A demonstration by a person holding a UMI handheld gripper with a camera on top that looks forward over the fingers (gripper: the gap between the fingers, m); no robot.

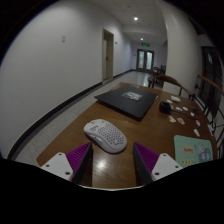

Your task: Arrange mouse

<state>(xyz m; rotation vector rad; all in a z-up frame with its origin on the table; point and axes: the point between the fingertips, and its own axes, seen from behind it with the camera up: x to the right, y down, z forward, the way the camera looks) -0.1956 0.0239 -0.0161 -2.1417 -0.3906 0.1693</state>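
Gripper view, single entry.

Item 1: mouse (105,134). White, perforated shell, lying on the wooden desk (150,125), just ahead of the tongs (112,158) and a little toward the left finger. Long axis is running diagonally: one end is pointing toward the left finger, the other away toward the right and the far end of the desk. Which end is front or rear: can't tell. Not touching either finger; resting on the desk by its own weight.

Item 2: tongs. Both fingers are showing at the bottom w/ purple pads, left pad (80,157) and right pad (146,156). Standing wide open, gap between them empty, holding nothing. Mouse is sitting beyond the fingertips, not between them.

Item 3: misc on desk. Dark mat (127,102) lying further along, well beyond the mouse. Light blue-green card or notebook (192,150) sitting just beyond the right finger. Small white bits (183,112) scattered near the desk's right side; too small to identify. Corridor w/ doors running beyond.

Judgement re next move: tongs are needing to travel fwd and slightly left, and prob. to turn so the fingers are closing across the mouse's narrow width, not along its diagonal length.
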